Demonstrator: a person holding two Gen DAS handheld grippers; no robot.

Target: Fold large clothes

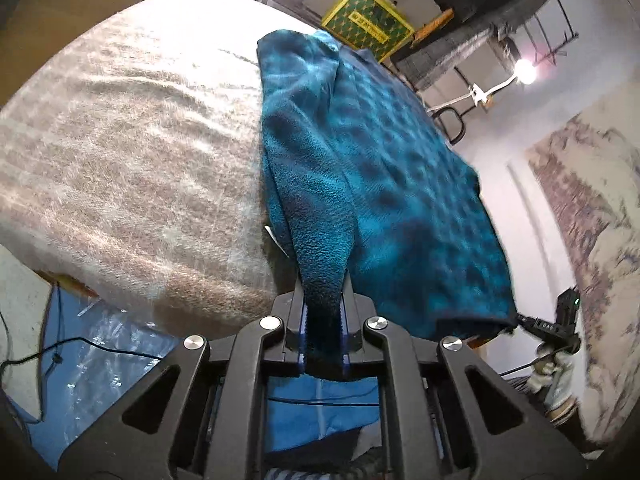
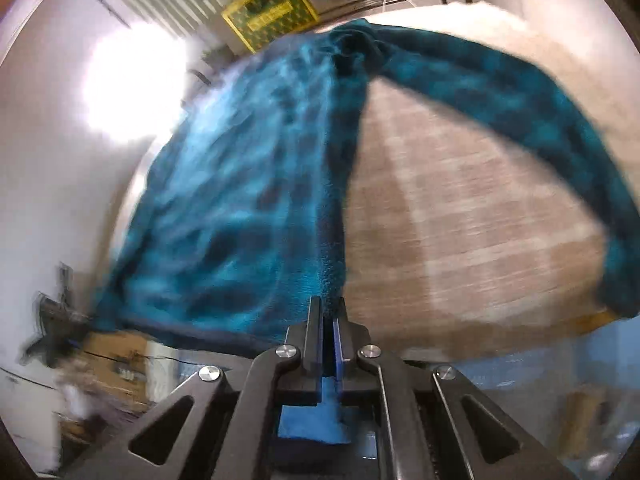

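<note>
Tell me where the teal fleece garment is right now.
The teal fleece garment is stretched over the beige blanket, in the middle of both wrist views, pinched by the left tongs and the right tongs.

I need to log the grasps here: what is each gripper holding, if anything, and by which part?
Both are shut on the teal fleece garment: the left gripper pinches a bunched, sleeve-like end, the right gripper an edge of the fabric.
</note>
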